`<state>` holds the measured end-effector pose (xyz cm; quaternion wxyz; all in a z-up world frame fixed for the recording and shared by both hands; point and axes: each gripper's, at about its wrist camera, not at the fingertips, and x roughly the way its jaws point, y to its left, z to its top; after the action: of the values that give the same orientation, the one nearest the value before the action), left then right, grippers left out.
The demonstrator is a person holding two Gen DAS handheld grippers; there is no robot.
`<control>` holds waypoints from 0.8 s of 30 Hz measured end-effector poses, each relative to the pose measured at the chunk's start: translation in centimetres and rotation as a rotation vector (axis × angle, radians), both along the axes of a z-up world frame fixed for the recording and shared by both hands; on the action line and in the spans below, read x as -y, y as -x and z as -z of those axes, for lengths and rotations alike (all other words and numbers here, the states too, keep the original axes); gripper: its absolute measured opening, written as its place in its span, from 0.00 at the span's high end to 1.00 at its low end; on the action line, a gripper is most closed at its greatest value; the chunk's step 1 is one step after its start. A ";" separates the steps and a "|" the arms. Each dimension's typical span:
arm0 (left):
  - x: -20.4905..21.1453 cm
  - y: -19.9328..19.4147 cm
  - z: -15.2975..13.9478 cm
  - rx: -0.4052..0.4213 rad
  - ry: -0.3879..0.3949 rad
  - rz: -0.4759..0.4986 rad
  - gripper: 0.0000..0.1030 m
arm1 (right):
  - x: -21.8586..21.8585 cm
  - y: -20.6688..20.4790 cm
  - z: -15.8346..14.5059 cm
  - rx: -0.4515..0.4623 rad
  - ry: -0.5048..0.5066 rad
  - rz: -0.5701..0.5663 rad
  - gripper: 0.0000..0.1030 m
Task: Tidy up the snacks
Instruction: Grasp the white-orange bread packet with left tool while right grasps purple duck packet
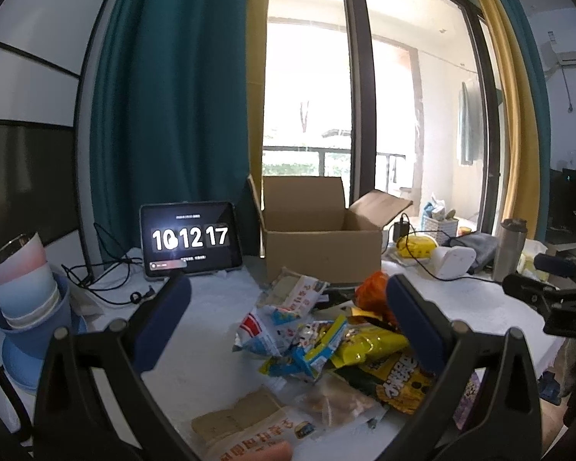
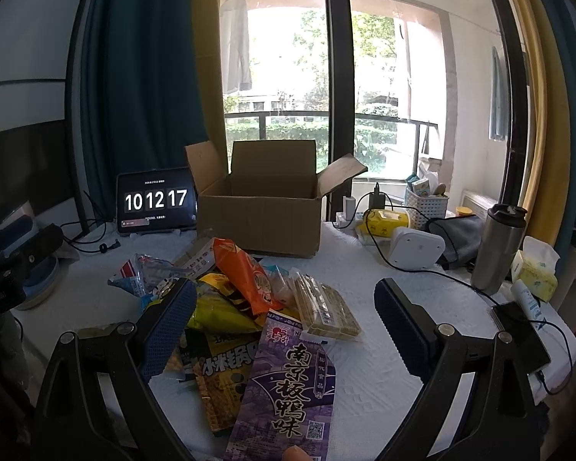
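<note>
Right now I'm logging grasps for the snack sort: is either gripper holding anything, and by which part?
Nothing is held. The left gripper and right gripper are both open above the snack pile, touching no packet.

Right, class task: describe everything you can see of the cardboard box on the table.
The cardboard box is plain brown, upright and open at the top, its flaps standing up and splaying outward. It sits on the white table in front of the window, beside the tablet clock. The snack pile reaches its front bottom edge. Nothing shows inside.
</note>
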<state>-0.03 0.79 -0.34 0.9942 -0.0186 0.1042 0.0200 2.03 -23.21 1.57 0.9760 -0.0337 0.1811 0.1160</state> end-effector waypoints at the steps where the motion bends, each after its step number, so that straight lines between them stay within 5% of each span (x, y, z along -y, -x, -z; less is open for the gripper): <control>1: 0.0 0.0 0.1 -0.002 -0.002 -0.001 0.01 | 0.0 -0.1 0.1 -0.003 -0.002 0.000 0.07; 10: -0.9 -1.5 4.1 -0.159 -0.095 0.001 0.01 | -0.1 -1.1 1.7 -0.052 0.005 -0.001 0.07; 24: -2.3 -5.0 14.2 -0.523 -0.281 0.200 0.01 | 0.4 -6.1 11.0 -0.354 -0.055 0.043 0.07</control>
<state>4.92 3.12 -14.55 0.9235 0.1349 0.3541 -0.0594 8.13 -23.65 -9.45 0.9317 0.0181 0.3474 0.1042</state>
